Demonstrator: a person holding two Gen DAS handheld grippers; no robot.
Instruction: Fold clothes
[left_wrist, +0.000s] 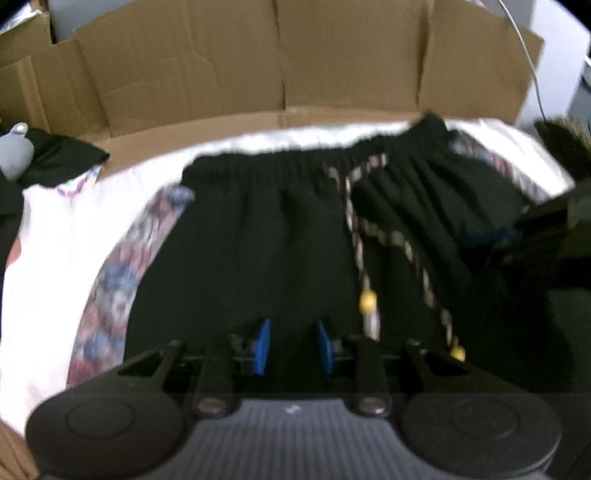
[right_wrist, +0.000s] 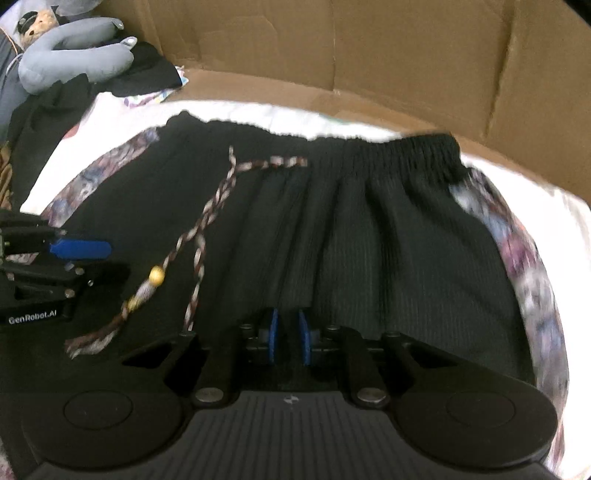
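Blue-padded fingers of the left gripper (left_wrist: 291, 347) stand a little apart over black fabric; whether they pinch it I cannot tell. The right gripper (right_wrist: 287, 341), pads nearly together, is equally unclear. Both hover over black ribbed shorts with an elastic waistband (right_wrist: 369, 229) and braided bead-tipped drawstring (right_wrist: 207, 218), spread on a white floral-edged cloth (left_wrist: 55, 258) before brown cardboard walls (left_wrist: 221, 66)

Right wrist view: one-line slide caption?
Right gripper over black ribbed shorts with braided drawstring, left gripper alongside.
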